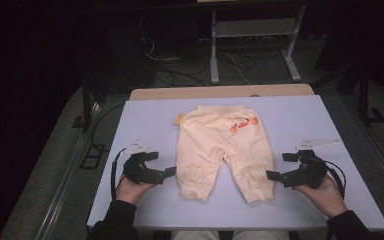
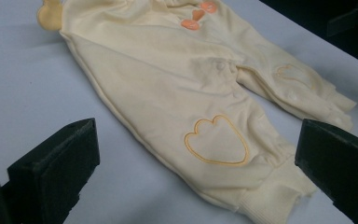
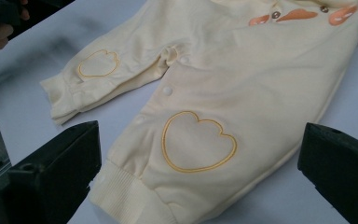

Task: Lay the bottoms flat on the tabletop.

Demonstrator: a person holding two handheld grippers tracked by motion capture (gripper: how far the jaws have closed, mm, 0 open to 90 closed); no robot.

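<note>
Both claws are wide open and holding nothing. Left claw (image 1: pixel 166 165) sits just off the cuff of the left leg, jaws pointing in at the cloth, with the person's hand behind it near the front edge of the worktop (image 1: pixel 145 112). Right claw (image 1: pixel 277 166) mirrors it on the other side, tips close to the right cuff, maybe brushing it, hard to say from the high view. In each claw's own view the jaws stand far apart at the bottom corners with a trouser leg lying between and beyond them, not pinched.

Moving out from there: the pants (image 1: pixel 223 150), pale yellow baby ones, lie flat in the middle of the worktop, waistband away from the person, legs spread toward them. A heart outline (image 2: pixel 217 141) is stitched on each knee, orange patches (image 1: pixel 244 123) sit up near the waist, and snap buttons run along the inseam. Cloth looks smooth, only small wrinkles at the crotch.

My read: the spreading-out part looks done, since the pants are laid flat and nothing is gripped. No fold is made yet, so if folding is the job, basically all of it is left, starting with grabbing the cuffs.
</note>
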